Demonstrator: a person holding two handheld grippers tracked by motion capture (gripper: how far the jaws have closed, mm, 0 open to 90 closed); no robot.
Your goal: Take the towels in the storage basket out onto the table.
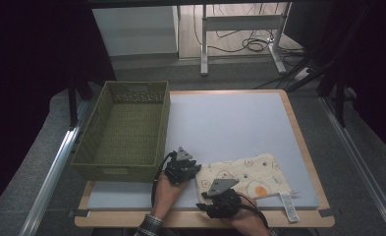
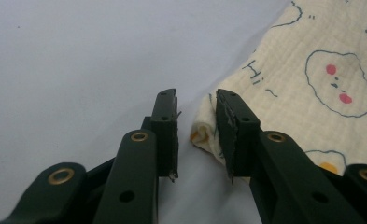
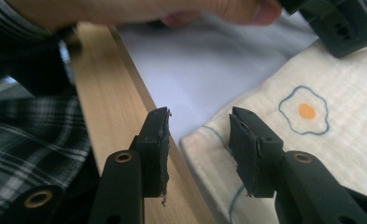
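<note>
A cream cloth (image 1: 247,174) printed with fried eggs and small faces lies folded on the pale grey mat (image 1: 230,128) that covers the desk (image 1: 298,219), near the front edge and toward the right side. A white label (image 1: 289,206) sticks out from its front right corner, lying flat on the mat.

The left claw (image 1: 193,169) sits at the cloth's left end, close to the front right corner of the green woven basket (image 1: 126,130) (which stands on the left part of the desk). In the left gripper view, the left claw (image 2: 196,123) has its jaws a little apart: a rolled corner of the cloth (image 2: 312,79) lies just beside the inner face of one jaw, but the gap between the pads shows bare mat, so nothing is pinched.

The right claw (image 1: 205,194) hovers over the cloth's front left corner, by the wooden rim of the desk. In the right gripper view, the right claw (image 3: 199,135) also stands parted, one jaw over the wood strip and the other over the cloth's (image 3: 321,126) edge; the pads press on nothing. Beyond it, the person's other hand (image 3: 172,9) and a plaid sleeve (image 3: 31,135) are in sight.
</note>
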